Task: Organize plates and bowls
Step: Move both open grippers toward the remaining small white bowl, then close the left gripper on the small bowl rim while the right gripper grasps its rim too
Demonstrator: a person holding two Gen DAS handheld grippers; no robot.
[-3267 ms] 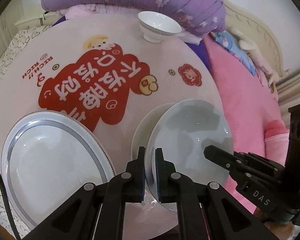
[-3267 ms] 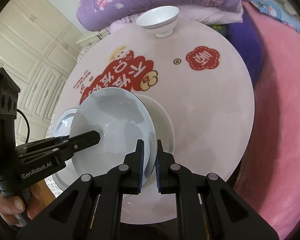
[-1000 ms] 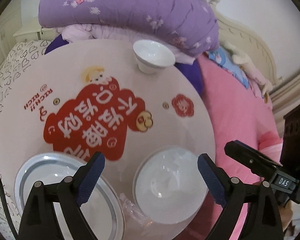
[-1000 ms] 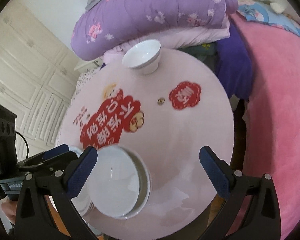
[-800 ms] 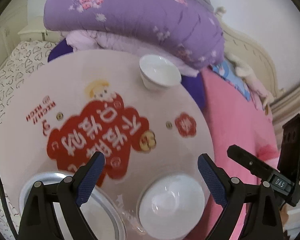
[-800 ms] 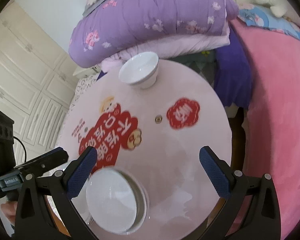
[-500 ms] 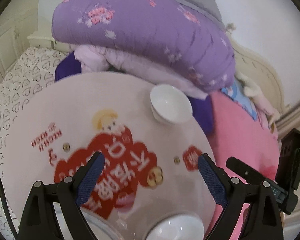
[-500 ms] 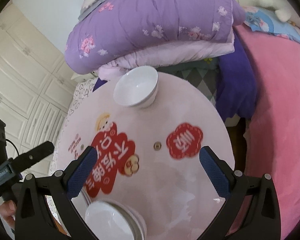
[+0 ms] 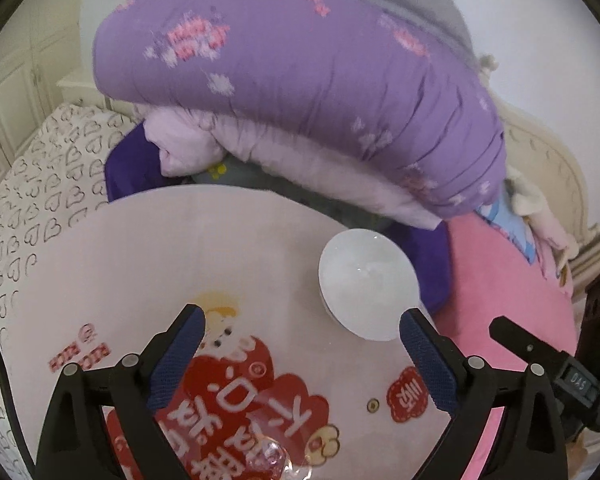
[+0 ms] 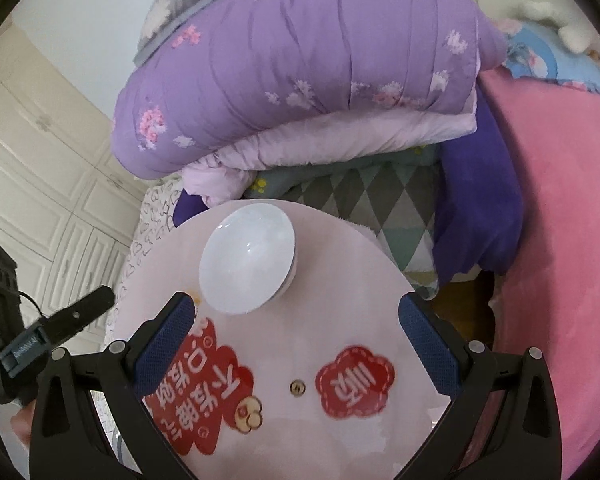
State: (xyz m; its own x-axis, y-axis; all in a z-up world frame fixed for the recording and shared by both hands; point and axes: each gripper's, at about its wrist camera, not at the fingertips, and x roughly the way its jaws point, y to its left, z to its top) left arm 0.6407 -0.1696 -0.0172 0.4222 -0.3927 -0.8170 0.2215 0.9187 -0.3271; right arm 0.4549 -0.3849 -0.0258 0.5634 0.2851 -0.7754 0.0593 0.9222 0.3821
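Note:
A white bowl [image 9: 366, 282] stands upright near the far edge of the round pink table [image 9: 180, 248]; it also shows in the right wrist view [image 10: 248, 264]. My left gripper [image 9: 302, 336] is open and empty, above the table, with the bowl just ahead of its right finger. My right gripper [image 10: 296, 320] is open and empty, with the bowl ahead between its fingers, nearer the left one. The plates at the near side of the table are out of view.
A folded purple quilt [image 9: 300, 80] lies on bedding just behind the table. A pink blanket [image 10: 560, 240] lies to the right. White cupboards [image 10: 40, 160] stand at the left. The table carries a red printed design [image 10: 204, 392].
Both grippers let go of the plate, which now lies on another plate, and opened wide. They then moved up and forward toward the far bowl; the plates dropped out of view.

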